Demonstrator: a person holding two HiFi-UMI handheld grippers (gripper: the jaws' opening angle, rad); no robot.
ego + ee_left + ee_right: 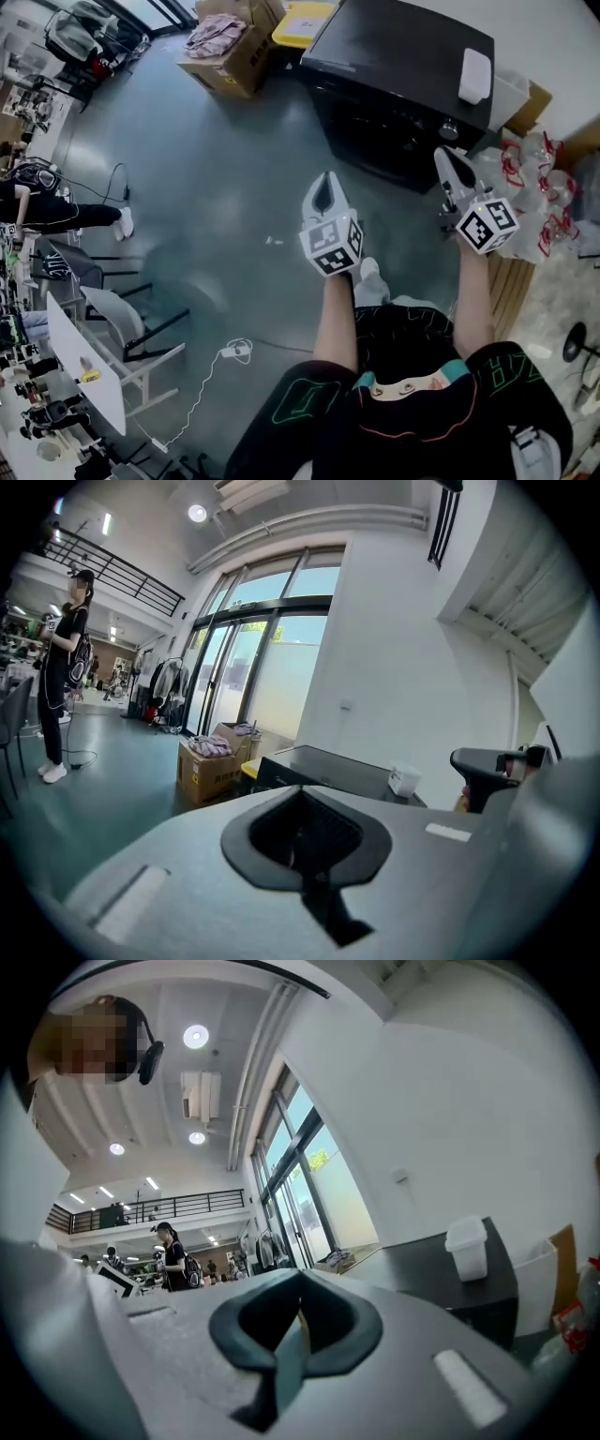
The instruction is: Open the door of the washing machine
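The washing machine is a black unit standing on the grey floor against the white wall, directly ahead of the person. Its dark front panel faces the person, and the door is shut. A white container rests on the machine's top near the right edge. The left gripper is held in the air above the floor, short of the machine's front left side and clear of it. Its jaws are together with nothing between them, as the left gripper view confirms. The right gripper is held near the machine's front right corner. Its jaws are likewise together and empty, and the right gripper view shows the machine top and the container beyond the tips, not in contact. To the left of the machine stands a cardboard box holding pink cloth, with a yellow bin between box and machine. Plastic bags lie to the right of the machine. A white cable lies on the floor near the person's left leg.
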